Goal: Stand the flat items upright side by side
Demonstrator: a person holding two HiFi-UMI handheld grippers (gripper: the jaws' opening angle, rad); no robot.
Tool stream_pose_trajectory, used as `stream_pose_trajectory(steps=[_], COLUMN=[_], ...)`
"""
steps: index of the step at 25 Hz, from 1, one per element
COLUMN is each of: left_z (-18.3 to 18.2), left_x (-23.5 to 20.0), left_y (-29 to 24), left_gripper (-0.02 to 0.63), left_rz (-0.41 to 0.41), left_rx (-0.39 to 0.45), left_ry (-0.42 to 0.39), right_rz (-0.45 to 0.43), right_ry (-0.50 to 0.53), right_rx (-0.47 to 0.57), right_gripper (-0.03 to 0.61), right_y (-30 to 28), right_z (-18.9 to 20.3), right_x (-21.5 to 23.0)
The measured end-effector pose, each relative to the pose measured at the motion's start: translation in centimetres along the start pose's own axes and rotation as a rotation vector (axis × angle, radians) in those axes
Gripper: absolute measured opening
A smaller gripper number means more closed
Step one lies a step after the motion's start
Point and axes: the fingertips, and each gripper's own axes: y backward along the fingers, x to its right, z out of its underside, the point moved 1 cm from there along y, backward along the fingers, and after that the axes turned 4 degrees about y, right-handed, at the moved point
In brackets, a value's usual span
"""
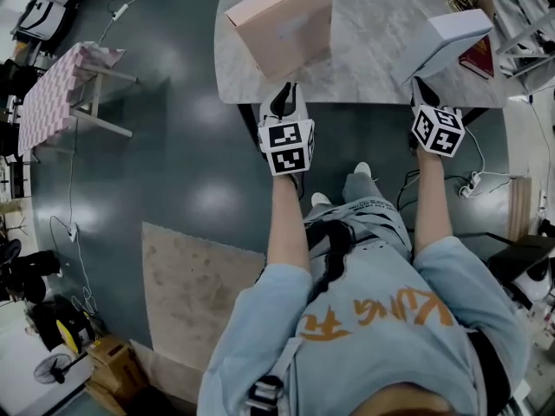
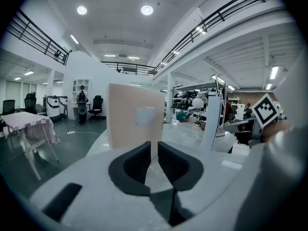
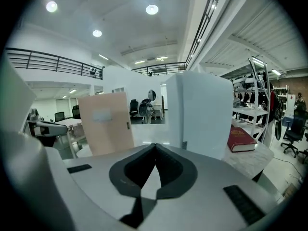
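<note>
Two flat boxes stand upright on the marble table point(image 1: 373, 68), apart from each other. The pink box point(image 1: 286, 20) is at the left, the white box point(image 1: 447, 42) at the right. My left gripper point(image 1: 284, 92) is at the table's near edge just short of the pink box point(image 2: 134, 119); its jaws are parted by a narrow slit with nothing in them. My right gripper point(image 1: 421, 85) points at the white box point(image 3: 202, 109) from the near edge, its jaws shut and empty. The left gripper view point(image 2: 154, 147) also shows the white box point(image 2: 211, 124) edge-on. The right gripper view point(image 3: 155, 147) shows the pink box point(image 3: 107, 124) to the left.
A red book point(image 1: 479, 59) lies flat on the table right of the white box. A small table with a pink chequered cloth point(image 1: 52, 94) stands on the floor at the left. A mat point(image 1: 199, 284) and cables lie on the floor; shelving crowds the right edge.
</note>
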Motion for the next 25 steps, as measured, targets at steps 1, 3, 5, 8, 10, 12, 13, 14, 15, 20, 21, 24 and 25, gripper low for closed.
stream_pose_trajectory(steps=[1, 3, 5, 8, 10, 12, 13, 14, 15, 20, 21, 24, 25], left_z=[0.3, 0.6, 0.6, 0.0, -0.4, -0.7, -0.8, -0.9, -1.0, -1.5, -1.5, -2.1, -2.3], left_x=[-0.6, -1.7, -3.1, -5.7, -7.1, -8.6, -9.3, -9.9, -10.5, -13.1, -13.4, -14.0, -14.1], left_y=[0.1, 0.3, 0.3, 0.1, -0.5, -1.3, -1.8, -2.3, -2.8, -5.9, -6.6, -8.4, -8.9], left_gripper=[0.065, 0.089, 0.116, 0.158, 0.179, 0.199, 0.208, 0.217, 0.226, 0.282, 0.29, 0.31, 0.317], left_rz=[-0.003, -0.005, -0.005, -0.002, 0.007, 0.021, 0.029, 0.04, 0.054, 0.143, 0.159, 0.209, 0.229], left_rx=[0.002, 0.01, 0.014, 0.012, 0.006, 0.002, -0.002, -0.01, -0.021, -0.07, -0.078, -0.095, -0.1], left_ry=[0.0, 0.01, 0.013, -0.003, -0.018, -0.03, -0.037, -0.048, -0.063, -0.137, -0.147, -0.178, -0.189], right_rz=[-0.01, -0.025, -0.034, -0.054, -0.066, -0.072, -0.074, -0.072, -0.066, -0.029, -0.025, -0.003, 0.005], right_ry=[0.009, 0.026, 0.036, 0.039, 0.042, 0.04, 0.037, 0.031, 0.021, -0.025, -0.028, -0.039, -0.042], right_rx=[-0.005, -0.014, -0.017, -0.015, -0.017, -0.015, -0.016, -0.017, -0.02, -0.03, -0.034, -0.044, -0.048], right_gripper=[0.002, 0.002, 0.002, 0.002, 0.002, 0.002, 0.002, 0.002, 0.002, 0.002, 0.002, 0.002, 0.002], right_y=[-0.2, -0.4, -0.9, -2.7, -4.0, -5.5, -6.3, -7.1, -7.8, -11.8, -12.5, -13.9, -14.3], right_z=[0.3, 0.9, 0.9, 0.2, -0.2, -0.4, -0.5, -0.4, -0.4, -0.6, -0.5, -0.7, -0.8], right_x=[-0.8, -2.0, -3.4, -6.0, -7.4, -8.8, -9.4, -10.0, -10.6, -13.0, -13.2, -13.5, -13.5])
